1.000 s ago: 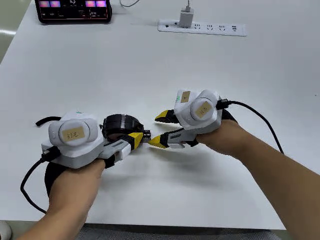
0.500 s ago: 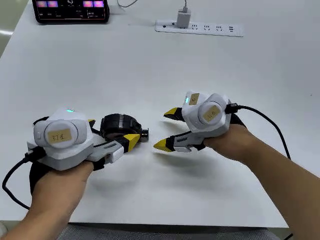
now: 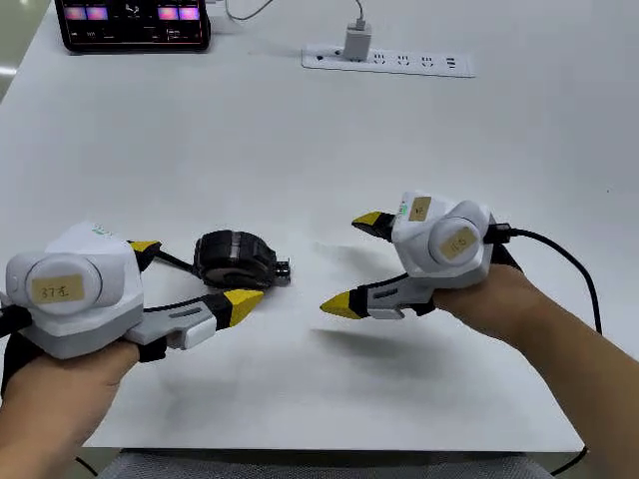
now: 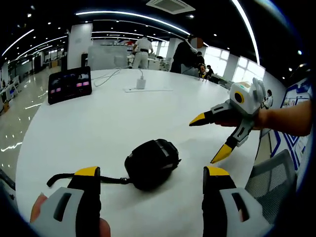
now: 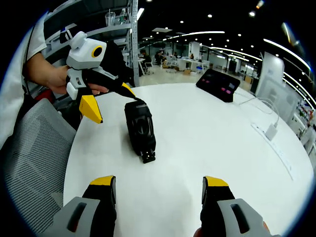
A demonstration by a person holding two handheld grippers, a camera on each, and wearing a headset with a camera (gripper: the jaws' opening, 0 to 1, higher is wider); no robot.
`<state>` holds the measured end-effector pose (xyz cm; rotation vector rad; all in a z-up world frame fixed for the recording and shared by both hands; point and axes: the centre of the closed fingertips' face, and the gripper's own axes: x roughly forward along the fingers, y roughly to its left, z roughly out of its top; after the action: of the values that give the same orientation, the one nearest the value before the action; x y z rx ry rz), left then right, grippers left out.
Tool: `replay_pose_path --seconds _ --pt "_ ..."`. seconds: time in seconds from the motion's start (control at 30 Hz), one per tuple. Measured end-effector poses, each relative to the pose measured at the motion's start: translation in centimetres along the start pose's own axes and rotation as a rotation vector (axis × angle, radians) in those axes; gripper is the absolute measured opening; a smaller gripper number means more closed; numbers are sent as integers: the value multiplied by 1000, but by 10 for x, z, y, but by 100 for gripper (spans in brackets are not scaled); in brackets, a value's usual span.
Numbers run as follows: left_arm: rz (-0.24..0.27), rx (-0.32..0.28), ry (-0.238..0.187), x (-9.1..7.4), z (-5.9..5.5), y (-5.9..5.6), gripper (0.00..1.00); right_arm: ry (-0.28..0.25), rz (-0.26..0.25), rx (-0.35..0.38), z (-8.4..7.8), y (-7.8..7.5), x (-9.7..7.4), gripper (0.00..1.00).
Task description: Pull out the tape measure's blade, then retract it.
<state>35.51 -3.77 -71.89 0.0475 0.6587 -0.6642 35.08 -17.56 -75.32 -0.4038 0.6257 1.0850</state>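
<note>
Jaws stand spread wide on both tools, yellow tips apart and nothing clasped: the left gripper (image 3: 192,271) sits at the near left of the white table (image 3: 300,150), and the right gripper (image 3: 355,261) sits at the near right, its tips turned leftward. Between the two, nearer the left one, the black tape measure (image 3: 236,257) lies on the tabletop just ahead of the left gripper's released jaws, apart from the right gripper. Its blade is wound in, with just the small end hook (image 3: 284,267) showing at the mouth of the case, facing right toward the other gripper. A thin black wrist strap (image 4: 74,178) trails from the case back toward the left gripper's far jaw; it may touch that jaw, though the left gripper view is too warped there to be sure. Beyond the tape measure the table runs bare to the far side, where a white power strip (image 3: 389,60) lies with a white charger (image 3: 356,40) plugged into it, and a dark tablet (image 3: 132,20) with a lit screen stands at the far left edge.
</note>
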Motion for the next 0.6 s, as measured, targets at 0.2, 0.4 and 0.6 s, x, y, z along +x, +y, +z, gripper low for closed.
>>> replay_pose_path --seconds 0.2,0.4,0.6 --pt "-20 41 9 -8 -4 1 83 -11 -20 25 -3 2 -15 72" --pt "-52 70 0 -17 -5 1 87 -18 -30 46 -6 4 -29 74" --pt "-65 107 6 -24 -7 4 90 -42 -56 88 -6 1 -47 75"
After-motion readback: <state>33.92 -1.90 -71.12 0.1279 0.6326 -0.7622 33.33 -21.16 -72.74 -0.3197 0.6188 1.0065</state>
